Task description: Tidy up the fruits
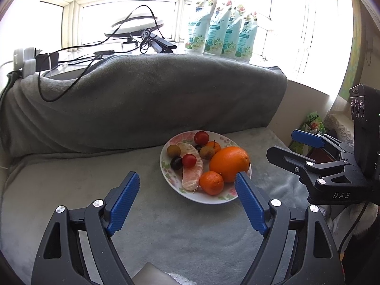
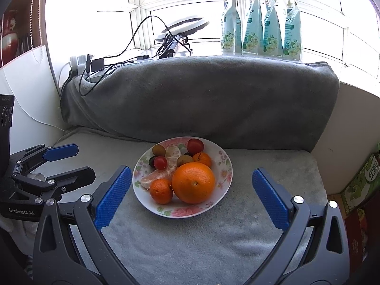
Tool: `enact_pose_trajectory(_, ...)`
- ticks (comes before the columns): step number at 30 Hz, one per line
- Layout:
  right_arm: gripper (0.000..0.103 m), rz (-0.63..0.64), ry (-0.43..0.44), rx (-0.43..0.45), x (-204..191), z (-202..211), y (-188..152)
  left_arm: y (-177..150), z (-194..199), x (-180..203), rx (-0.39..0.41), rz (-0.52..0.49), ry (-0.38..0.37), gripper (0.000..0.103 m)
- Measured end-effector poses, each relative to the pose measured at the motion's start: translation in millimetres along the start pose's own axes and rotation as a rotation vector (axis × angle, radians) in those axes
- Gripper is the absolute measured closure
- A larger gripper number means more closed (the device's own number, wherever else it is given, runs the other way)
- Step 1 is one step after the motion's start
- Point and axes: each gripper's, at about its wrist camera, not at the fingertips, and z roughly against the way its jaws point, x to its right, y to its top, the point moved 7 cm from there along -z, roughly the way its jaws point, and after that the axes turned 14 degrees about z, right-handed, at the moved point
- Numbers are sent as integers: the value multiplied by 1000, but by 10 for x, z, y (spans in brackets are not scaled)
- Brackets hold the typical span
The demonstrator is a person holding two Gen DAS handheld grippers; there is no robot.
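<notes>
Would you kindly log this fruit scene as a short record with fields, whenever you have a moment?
surface: grey blanket over a cushioned seat
plate: floral plate, on the blanket
fruit on plate: large orange, mandarin, peeled citrus segment, cherry tomatoes
left hand-held gripper: open, empty, short of the plate
right hand-held gripper: open, empty
background: four pouches on the windowsill

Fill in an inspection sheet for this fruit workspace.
Surface: grey blanket over the seat.
Job's things: floral plate holding a large orange, mandarins, peeled segments, cherry tomatoes, other small fruits.
Clutter: nothing seen on the seat.
Grippers: left gripper and right gripper, jaws open, empty, short of the plate.
Cables: black cables over the backrest.
Surroundings: four pouches and a ring light on the sill.
</notes>
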Motion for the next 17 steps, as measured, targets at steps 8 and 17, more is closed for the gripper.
enact_pose_trajectory(8,0,3,1,-7,0,-7,-20,-11,4,16,-1,-1,-4,20)
enact_pose_trajectory(17,0,-2,-3,-15,24,-21,-50,0,25,-7,5,10,2,20)
